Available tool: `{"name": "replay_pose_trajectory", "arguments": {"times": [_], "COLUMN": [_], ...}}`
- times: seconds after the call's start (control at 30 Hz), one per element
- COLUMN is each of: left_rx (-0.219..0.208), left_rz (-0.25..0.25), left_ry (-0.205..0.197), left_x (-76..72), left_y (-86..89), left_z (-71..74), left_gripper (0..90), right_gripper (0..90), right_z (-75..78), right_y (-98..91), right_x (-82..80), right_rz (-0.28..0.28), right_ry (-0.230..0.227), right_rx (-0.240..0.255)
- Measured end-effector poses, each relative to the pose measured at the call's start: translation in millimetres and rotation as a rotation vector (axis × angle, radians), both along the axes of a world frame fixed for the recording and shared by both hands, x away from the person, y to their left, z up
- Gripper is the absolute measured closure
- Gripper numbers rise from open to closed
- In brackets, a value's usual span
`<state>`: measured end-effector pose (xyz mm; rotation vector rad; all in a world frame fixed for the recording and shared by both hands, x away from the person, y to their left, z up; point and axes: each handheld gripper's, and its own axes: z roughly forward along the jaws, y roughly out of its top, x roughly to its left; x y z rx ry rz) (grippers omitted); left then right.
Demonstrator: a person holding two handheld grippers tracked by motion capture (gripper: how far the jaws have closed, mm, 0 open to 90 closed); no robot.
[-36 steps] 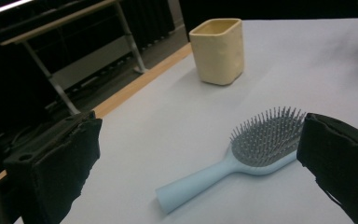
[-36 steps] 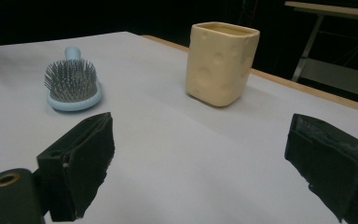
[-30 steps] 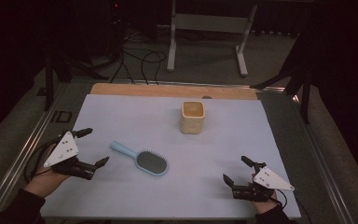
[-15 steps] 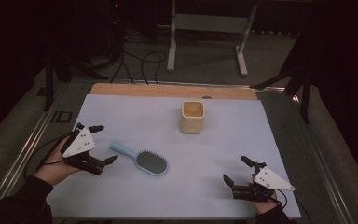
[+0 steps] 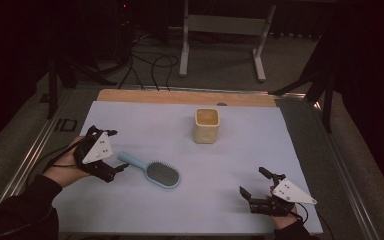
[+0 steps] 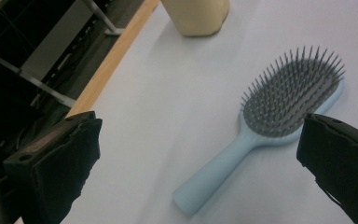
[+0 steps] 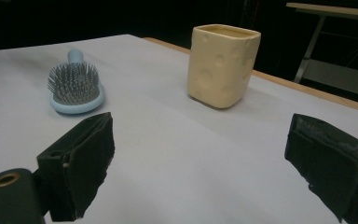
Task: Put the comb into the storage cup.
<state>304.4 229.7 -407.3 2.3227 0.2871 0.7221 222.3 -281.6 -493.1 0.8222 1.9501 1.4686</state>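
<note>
Hairbrush (image 6: 261, 126): lay on table (image 5: 145, 120), handle between wide left gripper (image 5: 111, 152) jaws, ungrasped. Cup (image 7: 223, 65): stood beyond wide, empty right gripper (image 5: 255, 186) jaws. Nothing yet lifted, seemingly.

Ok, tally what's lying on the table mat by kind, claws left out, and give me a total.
Hairbrush: 1, light blue, bristles up
Cup: 1, cream yellow, upright
Total: 2
</note>
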Motion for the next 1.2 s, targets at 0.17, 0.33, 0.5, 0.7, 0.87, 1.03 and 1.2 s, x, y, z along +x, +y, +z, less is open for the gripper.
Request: {"name": "replay_pose_trajectory", "arguments": {"times": [0.17,0.33,0.5,0.7,0.87,1.03,1.2], "left_rx": [0.071,0.11,0.148,0.198,0.26,0.281,0.31], "left_rz": [-0.031,-0.063,-0.093,-0.138,-0.171,-0.196,-0.22], "left_ry": [0.005,0.012,0.018,0.021,0.04,0.065,0.099], "left_x": [5.0,9.1,13.8,18.0,23.0,27.7,32.2], "left_y": [-8.6,-15.8,-21.6,-27.6,-36.9,-44.3,-48.2], "left_z": [-2.0,-3.7,-7.6,-12.5,-20.2,-22.6,-28.6], "left_gripper": [0.0,0.0,0.0,0.0,0.0,0.0,0.0], "right_gripper": [8.1,8.1,8.1,8.1,8.1,8.1,8.1], "right_z": [-0.2,0.0,0.1,0.5,-0.1,-0.4,-0.9], "right_y": [0.4,-0.1,0.2,0.2,0.9,1.8,1.5], "right_x": [0.1,-0.2,-0.2,-0.7,0.0,-0.2,0.2], "right_rz": [0.002,0.004,0.006,0.007,0.012,0.018,0.015], "right_ry": [0.001,0.002,0.0,0.004,0.005,0.011,0.013], "right_rx": [-0.001,0.003,0.003,0.011,0.011,0.014,0.019]}}
